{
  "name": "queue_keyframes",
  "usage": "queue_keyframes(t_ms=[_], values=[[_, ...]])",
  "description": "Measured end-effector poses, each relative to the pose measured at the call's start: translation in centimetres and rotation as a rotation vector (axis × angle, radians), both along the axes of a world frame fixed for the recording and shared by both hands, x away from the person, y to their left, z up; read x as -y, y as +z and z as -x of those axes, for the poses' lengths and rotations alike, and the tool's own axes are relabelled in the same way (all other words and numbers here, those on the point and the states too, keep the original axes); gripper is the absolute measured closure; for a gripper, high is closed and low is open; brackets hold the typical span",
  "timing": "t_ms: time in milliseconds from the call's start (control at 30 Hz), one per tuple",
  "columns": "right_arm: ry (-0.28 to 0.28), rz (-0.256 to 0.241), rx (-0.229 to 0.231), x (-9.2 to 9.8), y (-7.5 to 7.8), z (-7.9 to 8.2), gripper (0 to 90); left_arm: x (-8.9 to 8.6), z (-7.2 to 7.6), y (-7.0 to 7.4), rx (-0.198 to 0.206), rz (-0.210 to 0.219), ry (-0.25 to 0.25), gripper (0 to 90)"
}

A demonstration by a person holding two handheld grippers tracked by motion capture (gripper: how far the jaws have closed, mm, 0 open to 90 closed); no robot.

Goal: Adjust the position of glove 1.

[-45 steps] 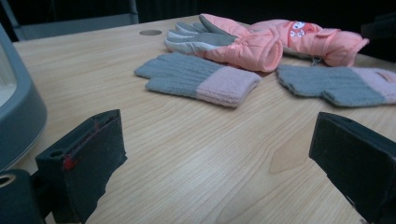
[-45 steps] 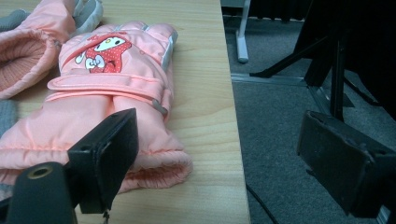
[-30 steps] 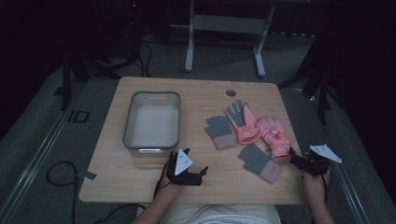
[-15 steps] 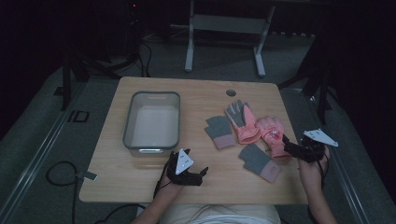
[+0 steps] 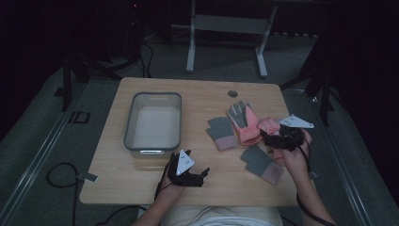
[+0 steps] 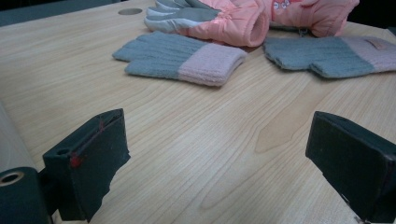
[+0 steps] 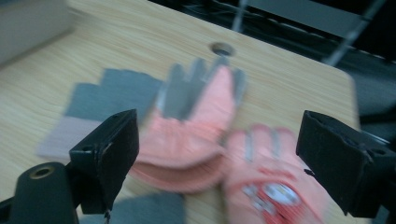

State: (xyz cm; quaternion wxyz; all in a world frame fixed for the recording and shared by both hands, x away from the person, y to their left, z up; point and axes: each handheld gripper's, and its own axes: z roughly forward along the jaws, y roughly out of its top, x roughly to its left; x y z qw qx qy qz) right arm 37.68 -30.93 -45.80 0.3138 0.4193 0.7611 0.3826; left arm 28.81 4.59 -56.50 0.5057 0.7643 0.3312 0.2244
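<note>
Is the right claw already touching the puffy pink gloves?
Apart. In the right gripper view the right claw stands wide open above the puffy pink gloves, its fingers hanging either side with wood table visible beyond; nothing is pinched.

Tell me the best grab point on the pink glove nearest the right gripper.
Probably the cuff end of the pink glove, taken from above. It lies flat on the table with that end toward the open right gripper, so the jaws could pinch the padded edge there; its fingers point away and butt against the second pink glove.
</note>
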Motion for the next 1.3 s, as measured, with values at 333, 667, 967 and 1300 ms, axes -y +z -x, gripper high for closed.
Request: queue_keyframes(t_ms=[333,667,967,1300], values=[[0.176,-0.052,-0.029,-4.3,-0.7,-1.5,12.7,-0.1,0.1,0.0,0.009,0.005,-0.003,5.0],[0.28,-0.074,-0.068,-7.5,-1.5,-3.2,13.0,0.0,0.1,0.0,0.011,0.005,-0.008,5.1],[0.321,-0.132,-0.158,-8.8,-3.0,-5.8,15.8,0.1,0.2,0.0,0.019,0.0,-0.012,5.1],[0.28,-0.103,-0.336,-10.6,-5.5,-8.6,16.4,0.1,0.3,0.0,0.025,-0.008,-0.017,5.1]])
